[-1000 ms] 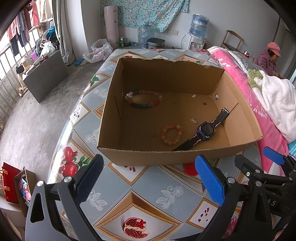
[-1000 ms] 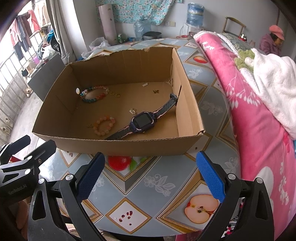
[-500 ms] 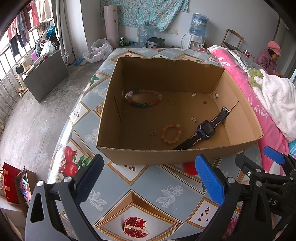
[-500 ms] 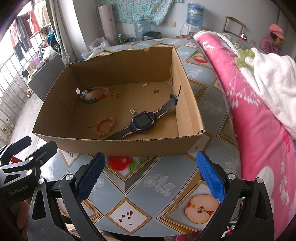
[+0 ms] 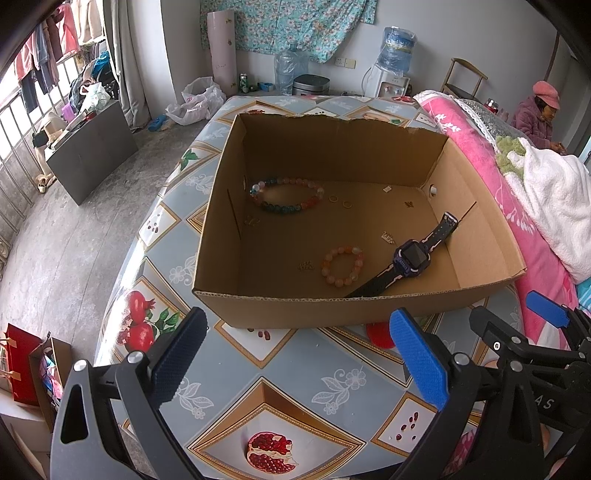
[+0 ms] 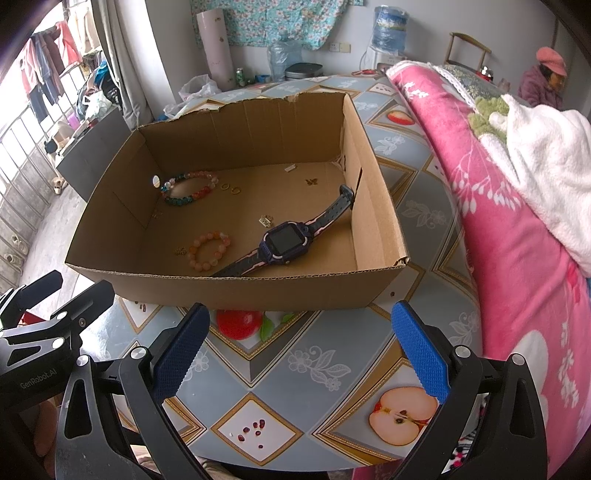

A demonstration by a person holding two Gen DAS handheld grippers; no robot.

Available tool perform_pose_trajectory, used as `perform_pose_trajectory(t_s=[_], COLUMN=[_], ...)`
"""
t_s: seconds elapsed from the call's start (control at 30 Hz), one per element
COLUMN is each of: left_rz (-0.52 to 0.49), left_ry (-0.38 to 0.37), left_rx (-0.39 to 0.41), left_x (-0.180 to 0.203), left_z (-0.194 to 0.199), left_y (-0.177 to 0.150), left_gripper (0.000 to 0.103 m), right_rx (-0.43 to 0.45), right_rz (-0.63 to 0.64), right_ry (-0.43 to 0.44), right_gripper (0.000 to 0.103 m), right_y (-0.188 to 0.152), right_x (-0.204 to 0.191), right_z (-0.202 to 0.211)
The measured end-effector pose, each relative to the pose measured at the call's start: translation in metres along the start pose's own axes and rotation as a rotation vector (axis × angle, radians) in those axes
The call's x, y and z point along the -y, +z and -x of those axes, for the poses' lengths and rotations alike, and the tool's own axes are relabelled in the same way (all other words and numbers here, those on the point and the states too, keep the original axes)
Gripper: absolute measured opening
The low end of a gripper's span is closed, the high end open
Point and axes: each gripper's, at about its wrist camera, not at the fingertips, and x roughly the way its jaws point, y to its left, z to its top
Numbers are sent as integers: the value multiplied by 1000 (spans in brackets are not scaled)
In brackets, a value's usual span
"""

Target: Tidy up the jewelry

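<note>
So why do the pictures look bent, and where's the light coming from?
Left wrist view: fisheye lens curves the brown cardboard box and darkens the corners; daylight glares at the barred window. Right wrist view: same bending, window overexposed, purple smartwatch sharp.

- Grey concrete floor [image 5: 66, 236], daylight from a barred window [image 5: 14, 122] at left.
- Floral cloth [image 5: 288, 26] hangs on the white back wall.
- Water dispenser [image 5: 395, 55] beside a wooden chair [image 5: 465, 74].
- Pink blanket [image 6: 517, 236] at right.

box [image 5: 288, 306]: brown | watch [image 5: 410, 256]: purple-black | small bracelet [image 5: 341, 266]: orange-pink | tablecloth [image 5: 295, 369]: grey-blue, fruit diamonds | blanket [image 6: 517, 236]: pink floral
</note>
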Motion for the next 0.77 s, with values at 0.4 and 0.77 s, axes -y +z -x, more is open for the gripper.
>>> perform_pose_trajectory(t_s=[0.4,0.77], left_rz=[-1,-1], left_ry=[0,0], left_rx=[0,-2], left_x=[0,0], left_z=[0,0], left_y=[0,0], left_gripper=[97,97], right_rx=[-1,-2], right_rz=[-1,-4], right_ry=[2,3], right_gripper=[95,95], right_y=[-1,-2], right_x=[0,2], right_z=[-1,-2])
